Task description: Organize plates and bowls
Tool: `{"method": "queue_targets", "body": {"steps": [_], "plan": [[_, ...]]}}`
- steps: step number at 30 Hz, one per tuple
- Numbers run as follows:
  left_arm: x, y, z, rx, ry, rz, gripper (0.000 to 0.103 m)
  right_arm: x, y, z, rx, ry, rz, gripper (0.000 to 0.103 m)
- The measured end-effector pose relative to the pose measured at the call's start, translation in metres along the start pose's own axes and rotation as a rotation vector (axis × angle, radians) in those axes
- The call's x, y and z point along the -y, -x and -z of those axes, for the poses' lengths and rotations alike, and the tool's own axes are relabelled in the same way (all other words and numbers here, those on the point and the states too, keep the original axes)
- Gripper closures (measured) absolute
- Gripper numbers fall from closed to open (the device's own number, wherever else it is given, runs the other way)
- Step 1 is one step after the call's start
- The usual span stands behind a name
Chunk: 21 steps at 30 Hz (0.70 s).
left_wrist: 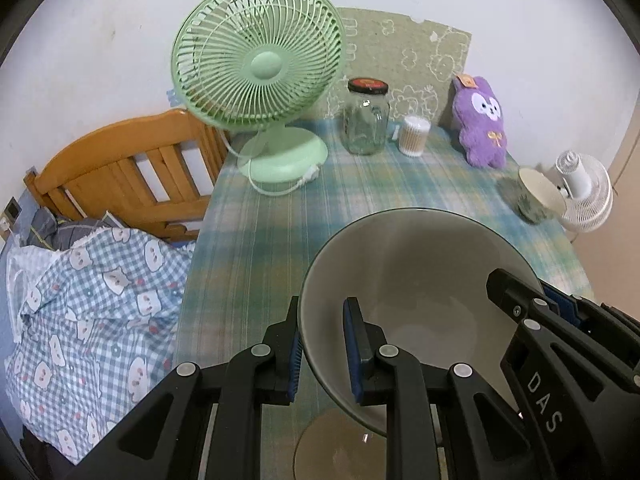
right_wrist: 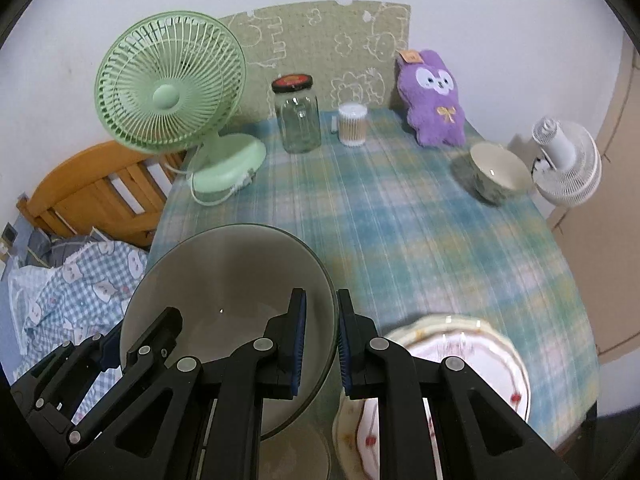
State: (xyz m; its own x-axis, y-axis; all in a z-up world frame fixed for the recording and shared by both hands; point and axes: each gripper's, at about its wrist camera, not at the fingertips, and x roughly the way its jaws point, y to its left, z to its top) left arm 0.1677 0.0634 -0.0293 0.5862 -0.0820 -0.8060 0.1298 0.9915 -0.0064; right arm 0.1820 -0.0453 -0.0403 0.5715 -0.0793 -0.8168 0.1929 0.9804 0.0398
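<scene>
A large grey-beige bowl [left_wrist: 420, 280] is held above the checked tablecloth by both grippers. My left gripper [left_wrist: 322, 354] straddles its left rim, one finger inside and one outside. My right gripper [right_wrist: 322, 346] straddles the bowl's [right_wrist: 228, 280] right rim the same way; it also shows in the left wrist view [left_wrist: 536, 304]. A white plate with a floral pattern [right_wrist: 472, 356] lies on the table at the front right, under my right gripper. A small bowl with a cream inside [right_wrist: 496, 172] stands at the right edge of the table; it also shows in the left wrist view [left_wrist: 536, 192].
A green table fan [left_wrist: 256, 80], a glass jar with a black lid [left_wrist: 366, 120], a tub of cotton swabs [left_wrist: 414, 136] and a purple plush toy [left_wrist: 480, 120] stand along the back. A white fan [right_wrist: 568, 164] is beyond the right edge. A wooden bed [left_wrist: 120, 176] with bedding is left.
</scene>
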Motion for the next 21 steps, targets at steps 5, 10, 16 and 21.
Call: {"method": "queue_targets", "body": {"steps": [5,10,16,21], "plan": [[-0.003,0.002,0.025,-0.027,0.002,0.015,0.087,0.0,0.003,0.026,-0.019,-0.011,0.016,0.085],[-0.003,0.003,0.041,-0.028,-0.013,0.013,0.087,-0.002,0.006,0.047,-0.027,-0.016,0.033,0.085],[-0.005,0.006,0.048,-0.031,-0.015,0.019,0.087,-0.003,0.012,0.059,-0.021,-0.022,0.046,0.085],[-0.006,0.005,0.057,-0.052,-0.016,0.025,0.087,-0.003,0.011,0.067,-0.04,-0.03,0.051,0.085]]}}
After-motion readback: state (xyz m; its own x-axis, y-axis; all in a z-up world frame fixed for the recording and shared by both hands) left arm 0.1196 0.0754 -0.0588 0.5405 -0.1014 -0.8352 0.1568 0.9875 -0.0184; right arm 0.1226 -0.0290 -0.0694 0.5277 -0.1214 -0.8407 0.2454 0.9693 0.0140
